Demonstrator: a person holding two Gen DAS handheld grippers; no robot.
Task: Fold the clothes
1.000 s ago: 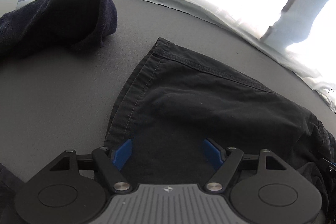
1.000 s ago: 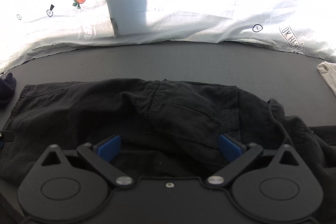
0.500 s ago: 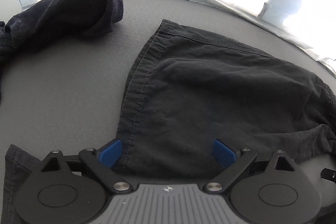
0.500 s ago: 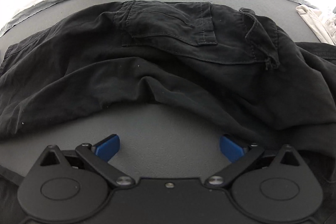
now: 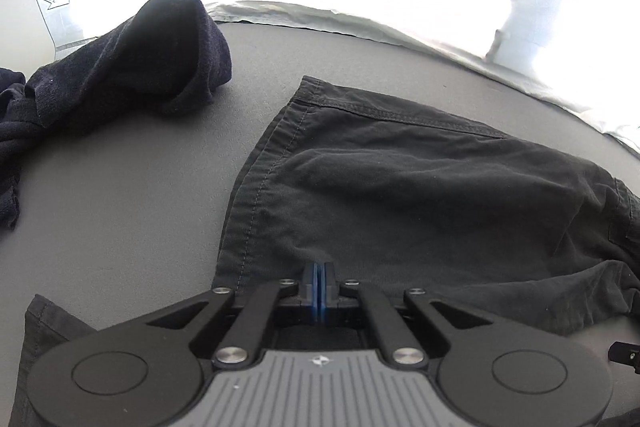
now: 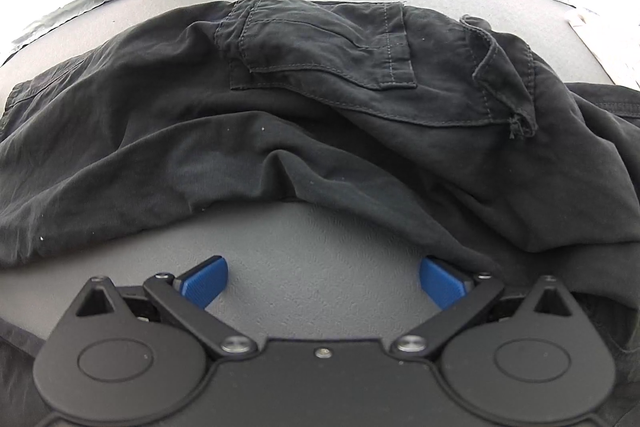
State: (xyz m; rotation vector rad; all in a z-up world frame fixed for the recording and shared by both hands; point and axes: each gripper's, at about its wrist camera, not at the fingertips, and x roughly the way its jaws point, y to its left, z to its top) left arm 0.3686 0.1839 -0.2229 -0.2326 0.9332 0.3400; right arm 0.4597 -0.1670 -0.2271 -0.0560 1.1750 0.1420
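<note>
While black trousers [image 5: 420,195] lie on grey table [image 5: 120,211] | left gripper [image 5: 319,281] fingers pinch trousers | right gripper [image 6: 323,281] fingers wide

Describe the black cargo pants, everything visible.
The black cargo pants look like thin woven cotton, rumpled, lying on the grey table. A flapped cargo pocket faces up; a stitched hem ends the leg. The left gripper is shut on the fabric near that hem. The right gripper is open over bare table.

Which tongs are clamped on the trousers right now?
The left tongs: blue pads pressed together on the black trousers. The right tongs are open over bare mat.
</note>
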